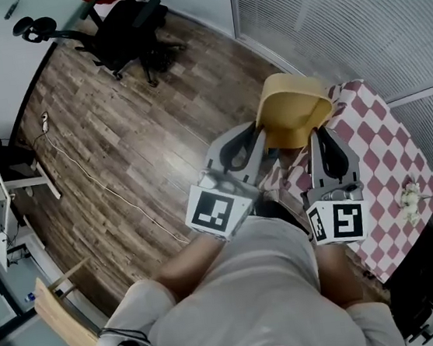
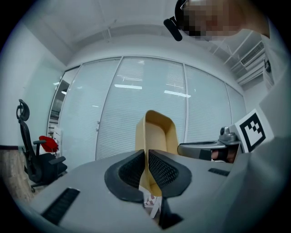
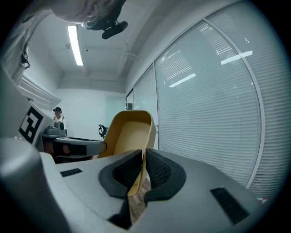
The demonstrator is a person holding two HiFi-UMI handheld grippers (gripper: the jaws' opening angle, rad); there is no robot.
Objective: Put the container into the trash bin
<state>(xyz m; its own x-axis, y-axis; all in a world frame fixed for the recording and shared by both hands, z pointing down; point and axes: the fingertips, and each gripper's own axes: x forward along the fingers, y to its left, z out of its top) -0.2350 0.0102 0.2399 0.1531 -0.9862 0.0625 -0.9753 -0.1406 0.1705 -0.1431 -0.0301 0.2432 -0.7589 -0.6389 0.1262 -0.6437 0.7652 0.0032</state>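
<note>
1. Gripping the container (image 1: 293,108) from two sides, both sets of jaws stood nearly closed when I checked my views.
2. My left gripper (image 2: 148,169) had its ribbed pads (image 2: 166,170) pinched on one thin side wall of the container. That wall ran straight up through the narrow gap between them.
3. Past the left tips the yellow tub rose and spread to the right of those jaws, with its hollow inside in plain sight.
4. My right gripper (image 3: 142,167) clamped the opposite wall the same way, one pad on each face of it. From there the tub spread to the left of the jaws.
5. On the head view the container hung between the two pairs of jaws, just ahead of their tips and lifted clear of everything under it.
6. A checked tablecloth (image 1: 388,163) lay below and to the right of the right jaws.
7. Something small and white (image 1: 410,201) sat on that cloth, well right of the right jaws, and I could not tell what it was.
8. Wooden floor (image 1: 119,141) showed below and to the left of the left jaws.
9. A black office chair (image 1: 125,31) stood far off to the left of the left jaws.
10. Glass panels with blinds (image 2: 136,104) filled the space ahead of both pairs of jaws.
</note>
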